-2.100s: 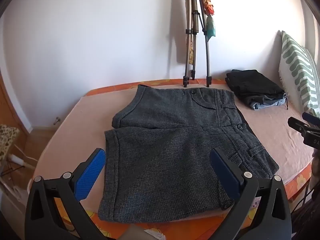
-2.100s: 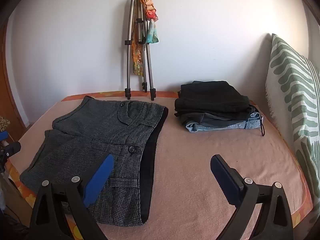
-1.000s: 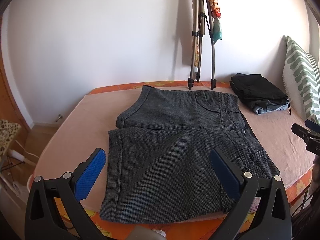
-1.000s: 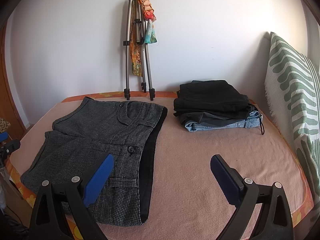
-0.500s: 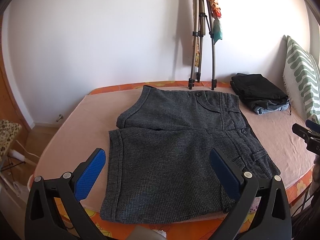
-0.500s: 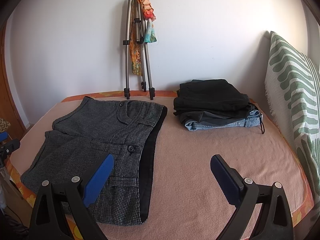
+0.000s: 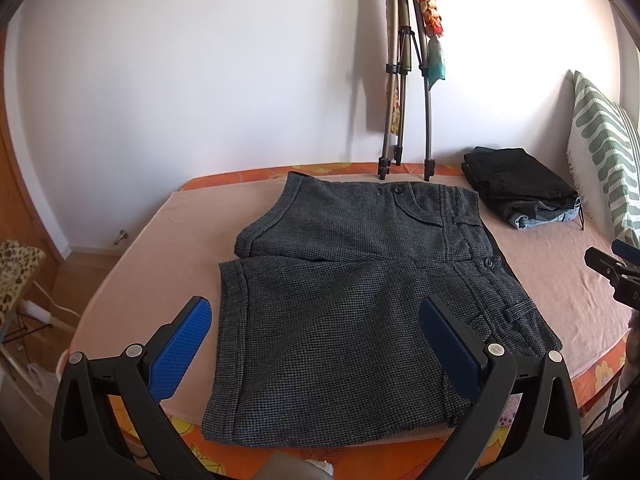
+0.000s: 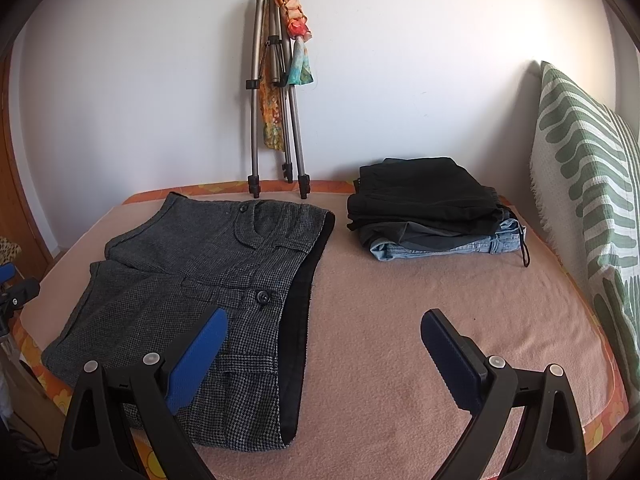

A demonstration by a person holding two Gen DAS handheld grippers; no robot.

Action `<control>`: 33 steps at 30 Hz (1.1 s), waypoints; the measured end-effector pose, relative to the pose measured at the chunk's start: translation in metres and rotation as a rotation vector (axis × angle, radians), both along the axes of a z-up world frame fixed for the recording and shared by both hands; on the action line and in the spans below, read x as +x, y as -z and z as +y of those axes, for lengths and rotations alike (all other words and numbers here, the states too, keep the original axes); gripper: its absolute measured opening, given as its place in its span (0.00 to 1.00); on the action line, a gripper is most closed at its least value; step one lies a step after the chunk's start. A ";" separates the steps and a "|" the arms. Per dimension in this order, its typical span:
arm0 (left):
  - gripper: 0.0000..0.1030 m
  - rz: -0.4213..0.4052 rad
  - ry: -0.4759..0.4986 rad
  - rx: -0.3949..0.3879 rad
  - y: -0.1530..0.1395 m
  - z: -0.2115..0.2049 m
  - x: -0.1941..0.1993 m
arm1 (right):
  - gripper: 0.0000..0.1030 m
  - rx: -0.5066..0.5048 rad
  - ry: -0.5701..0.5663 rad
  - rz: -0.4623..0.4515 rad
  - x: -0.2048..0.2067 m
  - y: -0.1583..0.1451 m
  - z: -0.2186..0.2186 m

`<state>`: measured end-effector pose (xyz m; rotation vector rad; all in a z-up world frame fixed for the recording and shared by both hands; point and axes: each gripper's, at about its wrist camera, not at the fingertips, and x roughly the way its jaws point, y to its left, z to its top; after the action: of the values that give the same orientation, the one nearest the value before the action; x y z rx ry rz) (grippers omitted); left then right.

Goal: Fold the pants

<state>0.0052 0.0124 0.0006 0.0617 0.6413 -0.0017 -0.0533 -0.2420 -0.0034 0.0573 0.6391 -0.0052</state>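
Tripod point(image 8: 276, 112), folded clothes stack point(image 8: 432, 208), patterned pillow point(image 8: 588, 200).

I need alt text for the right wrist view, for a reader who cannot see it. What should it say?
Grey houndstooth shorts lie flat on a pink-covered bed, under the open right hand-held gripper. Behind them a stack of folded pants sits near a green-patterned pillow, and a tripod leans on the white wall.
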 end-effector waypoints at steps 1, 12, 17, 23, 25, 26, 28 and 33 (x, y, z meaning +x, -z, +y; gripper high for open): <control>1.00 0.001 0.000 0.000 0.000 0.000 0.000 | 0.95 0.000 0.000 0.000 0.000 0.000 0.000; 1.00 0.005 0.001 0.002 0.000 -0.001 0.001 | 0.95 0.002 -0.001 0.002 0.000 0.000 -0.001; 1.00 0.008 0.002 0.004 0.002 -0.001 0.002 | 0.95 0.002 -0.001 0.003 0.000 0.001 -0.001; 1.00 0.012 0.001 0.006 0.004 -0.002 0.003 | 0.95 0.004 -0.002 0.004 0.000 0.002 0.000; 1.00 0.013 0.001 0.007 0.005 -0.002 0.003 | 0.95 0.005 -0.002 0.005 0.000 0.002 0.000; 1.00 0.014 0.000 0.007 0.005 -0.001 0.003 | 0.95 0.004 -0.003 0.005 0.000 0.002 0.000; 1.00 0.016 0.000 0.005 0.006 0.000 0.004 | 0.95 0.005 -0.007 0.007 -0.001 0.003 0.001; 1.00 0.034 -0.009 -0.006 0.010 0.006 0.007 | 0.95 0.003 -0.015 0.007 -0.001 0.004 0.002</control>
<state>0.0117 0.0186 -0.0092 0.0531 0.6752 0.0045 -0.0546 -0.2396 -0.0069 0.0552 0.6461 0.0095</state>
